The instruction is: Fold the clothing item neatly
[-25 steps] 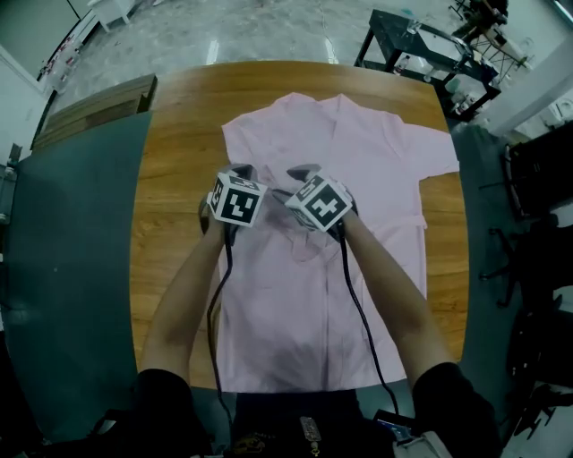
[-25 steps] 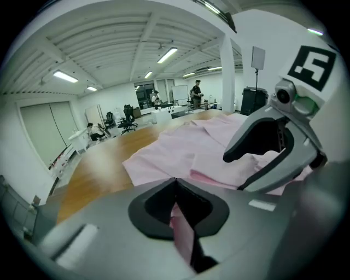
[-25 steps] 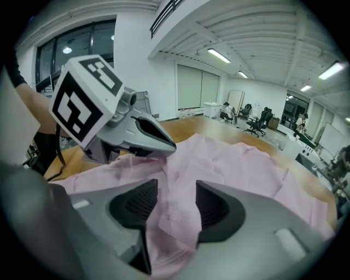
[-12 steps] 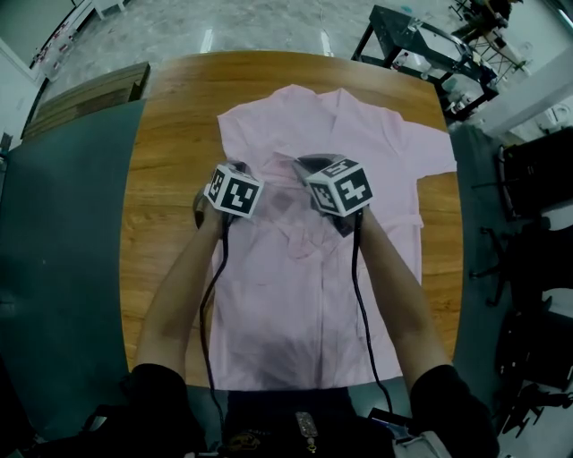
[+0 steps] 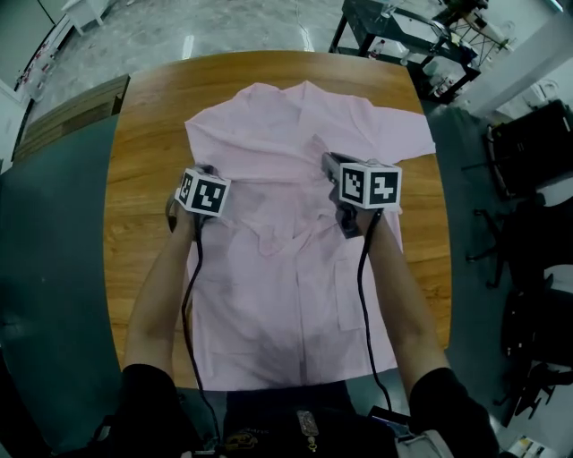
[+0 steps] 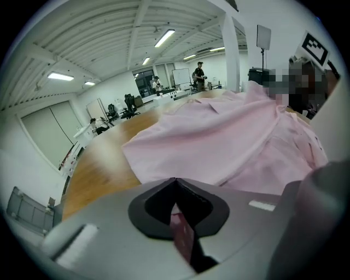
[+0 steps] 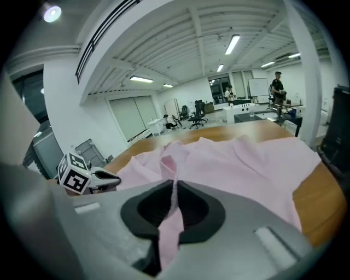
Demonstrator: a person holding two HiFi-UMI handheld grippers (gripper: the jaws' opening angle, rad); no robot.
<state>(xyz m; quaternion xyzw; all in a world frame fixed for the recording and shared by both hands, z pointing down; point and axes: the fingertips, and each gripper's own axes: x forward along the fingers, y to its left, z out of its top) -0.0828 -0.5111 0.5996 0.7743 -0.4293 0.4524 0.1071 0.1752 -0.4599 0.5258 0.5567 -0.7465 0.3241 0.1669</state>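
Pinches a thin shirt [image 5: 269, 134] sliver in left gripper [image 6: 175, 183], a fold in just-closed right gripper [image 7: 175, 186]. Risks losing the sliver if tugged sideways.

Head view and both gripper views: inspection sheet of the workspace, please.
Surface: wooden table, bare wood showing around the garment.
Job's things: pink shirt spread out, collar at the far edge, with a small pucker between the grippers.
Clutter: nothing seen.
Grippers: left gripper is shut on a pinch of the shirt. The right gripper has just been closing its jaws and now pinches a fold of the shirt.
Cables: black cables trail from each gripper back along the forearms, over the shirt.
Surroundings: dark surface left of the table, black metal rack beyond it, dark chairs to the right. People stand far off in the gripper views.
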